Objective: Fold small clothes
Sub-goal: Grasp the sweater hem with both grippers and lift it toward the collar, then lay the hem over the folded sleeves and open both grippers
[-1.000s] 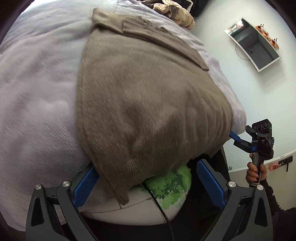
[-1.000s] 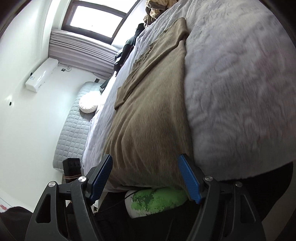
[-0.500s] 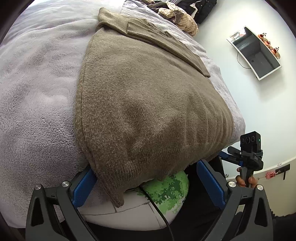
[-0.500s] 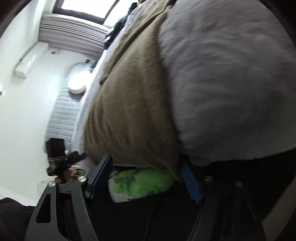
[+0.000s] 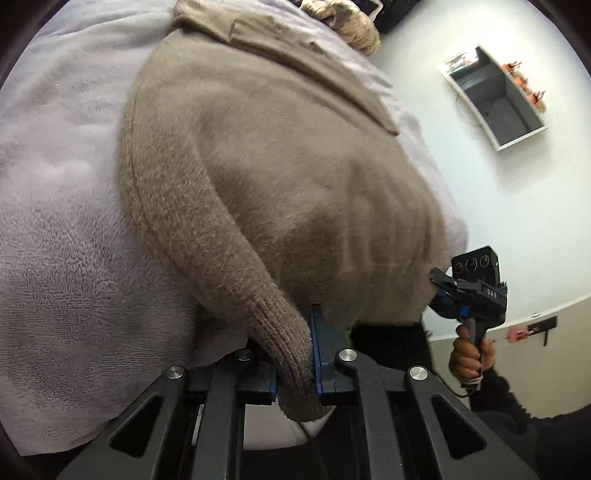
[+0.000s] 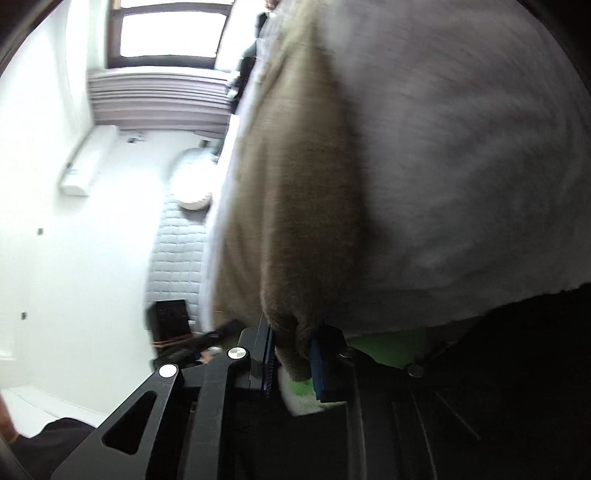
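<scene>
Both tongs just snapped closed, the left gripper [image 5: 312, 354] at bottom centre pinching the ribbed hem corner of the brown sweater [image 5: 280, 177], the right gripper [image 6: 291, 354] clamping the other corner, so the sweater spread up-frame across the fuzzy blanket [image 5: 55, 229] looks ready to fold.

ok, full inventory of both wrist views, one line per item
sweater: 1, taupe knit, spread flat on the bed, near hem pinched at both corners
blanket: 1, pale lilac fleece, covering the bed
clothes pile: 1, beige, far end of the bed
wall shelf: 1, white and grey, on the wall
window: 1, bright, far wall
left gripper: black with blue pads, shut on sweater hem
right gripper: same, shut on sweater hem
</scene>
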Demonstrator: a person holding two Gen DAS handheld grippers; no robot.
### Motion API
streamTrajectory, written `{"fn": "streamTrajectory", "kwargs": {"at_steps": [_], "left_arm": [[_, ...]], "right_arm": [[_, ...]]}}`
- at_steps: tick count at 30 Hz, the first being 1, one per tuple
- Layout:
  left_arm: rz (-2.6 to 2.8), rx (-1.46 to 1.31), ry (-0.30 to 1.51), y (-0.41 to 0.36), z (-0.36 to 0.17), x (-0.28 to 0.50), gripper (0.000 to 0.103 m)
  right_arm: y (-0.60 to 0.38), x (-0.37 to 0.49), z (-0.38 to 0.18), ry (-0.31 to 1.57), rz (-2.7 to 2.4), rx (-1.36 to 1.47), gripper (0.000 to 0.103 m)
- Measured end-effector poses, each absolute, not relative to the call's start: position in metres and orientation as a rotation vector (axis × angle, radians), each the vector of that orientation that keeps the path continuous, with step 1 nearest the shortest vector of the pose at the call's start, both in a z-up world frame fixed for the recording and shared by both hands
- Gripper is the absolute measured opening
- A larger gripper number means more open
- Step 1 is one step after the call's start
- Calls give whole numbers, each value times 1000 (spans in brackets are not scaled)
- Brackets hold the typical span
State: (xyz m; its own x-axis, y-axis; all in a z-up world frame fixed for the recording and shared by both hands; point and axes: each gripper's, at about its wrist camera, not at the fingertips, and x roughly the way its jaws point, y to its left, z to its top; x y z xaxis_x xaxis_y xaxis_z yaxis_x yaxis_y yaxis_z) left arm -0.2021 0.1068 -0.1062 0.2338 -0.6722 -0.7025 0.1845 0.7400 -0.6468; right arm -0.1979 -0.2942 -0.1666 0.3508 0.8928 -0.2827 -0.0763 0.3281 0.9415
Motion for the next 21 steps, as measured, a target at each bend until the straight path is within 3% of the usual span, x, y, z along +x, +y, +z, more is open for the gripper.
{"fn": "streamTrajectory", "kwargs": {"at_steps": [6,11,21], "left_arm": [[-671,-559,1046,126,-57,-192,15],[-629,-524,892,135,-11,-149,15],[-488,-486,930,119,-33,-35,15]], "right_arm": [[-300,-188,-115,794,955,1141,17],[-294,-146,-93,737,969,1169,17],[-323,-42,-118,830,719,1306,19]]}}
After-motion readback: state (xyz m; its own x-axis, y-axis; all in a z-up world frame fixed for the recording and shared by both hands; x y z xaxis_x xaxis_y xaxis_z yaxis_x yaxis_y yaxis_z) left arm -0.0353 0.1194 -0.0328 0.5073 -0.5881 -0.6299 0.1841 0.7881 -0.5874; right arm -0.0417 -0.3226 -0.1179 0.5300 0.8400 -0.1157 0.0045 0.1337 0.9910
